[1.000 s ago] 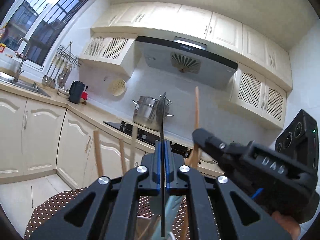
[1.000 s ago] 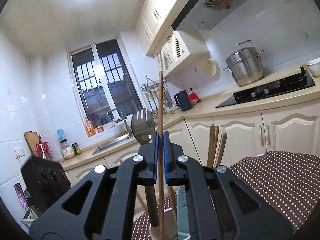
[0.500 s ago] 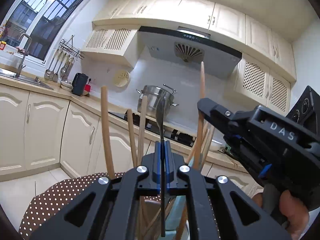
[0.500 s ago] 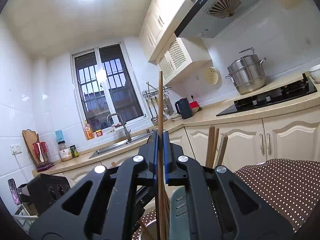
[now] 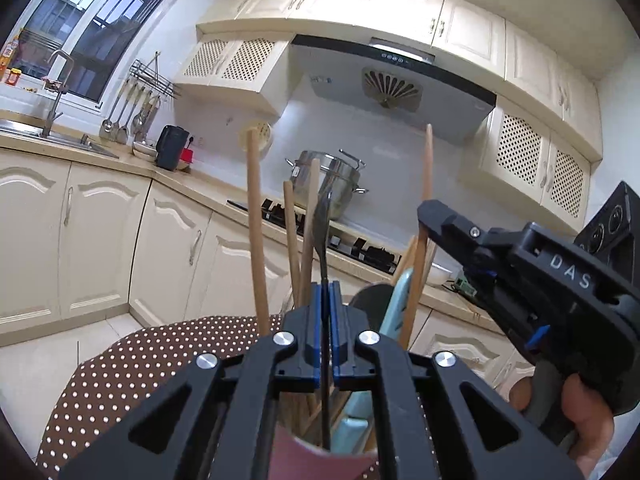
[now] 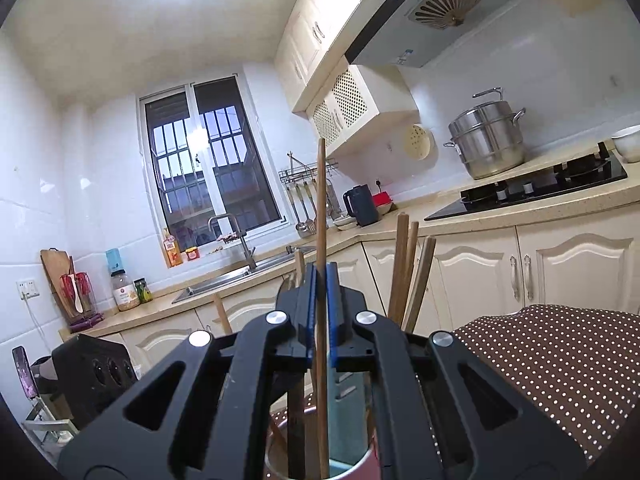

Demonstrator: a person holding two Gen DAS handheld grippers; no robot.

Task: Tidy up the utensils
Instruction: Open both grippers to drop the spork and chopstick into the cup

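Note:
My left gripper (image 5: 327, 304) is shut on a dark metal fork (image 5: 322, 220), held upright with its lower end inside the pinkish utensil cup (image 5: 320, 462). My right gripper (image 6: 321, 280) is shut on a long wooden chopstick (image 6: 321, 200), also upright with its lower end in the same cup (image 6: 352, 468). The right gripper (image 5: 436, 216) shows in the left wrist view just right of the cup, gripping that chopstick (image 5: 427, 160). Several wooden chopsticks (image 5: 254, 232) and a light blue utensil (image 5: 394, 304) stand in the cup.
The cup stands on a brown polka-dot tablecloth (image 5: 132, 364), also seen in the right wrist view (image 6: 560, 360). Behind are cream cabinets, a black hob (image 6: 532, 190) with a steel steamer pot (image 6: 486, 140), a sink (image 6: 236, 276) under the window, and a kettle (image 6: 360, 204).
Both grippers have lowered toward the cup with their utensils still held. The fork and the chopstick now reach down into the cup, and more of the standing chopsticks show.

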